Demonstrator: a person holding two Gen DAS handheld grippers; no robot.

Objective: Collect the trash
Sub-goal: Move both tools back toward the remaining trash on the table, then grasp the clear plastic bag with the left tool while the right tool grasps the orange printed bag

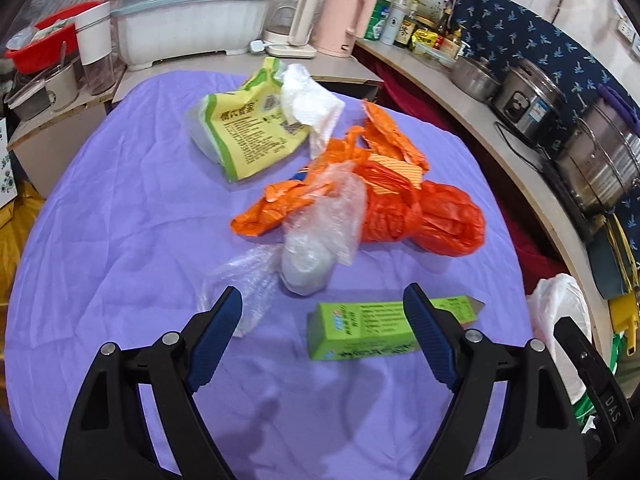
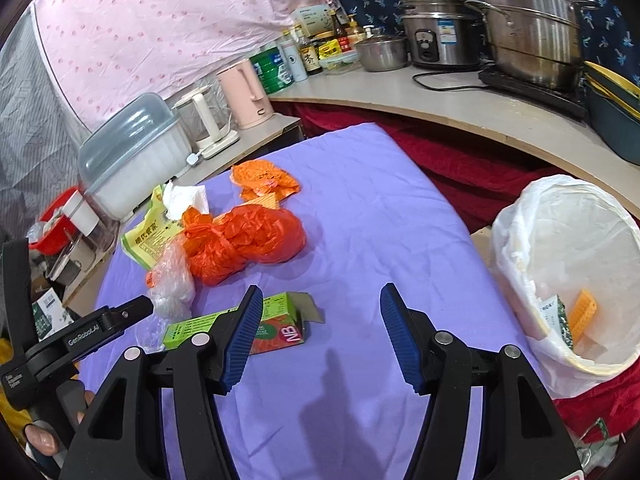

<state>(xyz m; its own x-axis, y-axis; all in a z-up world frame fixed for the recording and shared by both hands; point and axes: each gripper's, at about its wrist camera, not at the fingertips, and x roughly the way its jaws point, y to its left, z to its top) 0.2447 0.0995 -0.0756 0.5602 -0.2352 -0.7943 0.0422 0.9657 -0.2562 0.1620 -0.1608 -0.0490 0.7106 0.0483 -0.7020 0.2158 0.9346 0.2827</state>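
Note:
Trash lies on the purple cloth (image 1: pixel 120 208). A green carton (image 1: pixel 360 332) is nearest, partly behind one finger of my left gripper (image 1: pixel 322 296), which hangs open and empty above the cloth. Beyond it lie a clear plastic bag (image 1: pixel 316 240), an orange bag (image 1: pixel 424 216), a yellow-green packet (image 1: pixel 248 136), a white tissue (image 1: pixel 312 108) and an orange wrapper (image 1: pixel 392 132). My right gripper (image 2: pixel 320 292) is open and empty, with the green carton (image 2: pixel 280 320) behind its left finger. The left gripper (image 2: pixel 136 308) shows at the left of the right wrist view.
A bin with a white liner (image 2: pixel 516 240) stands off the table's right edge, with a few scraps inside. A counter (image 2: pixel 460 104) behind holds pots, a rice cooker and bottles. Kettles (image 1: pixel 296 20) and a covered dish rack (image 1: pixel 192 20) stand past the far edge.

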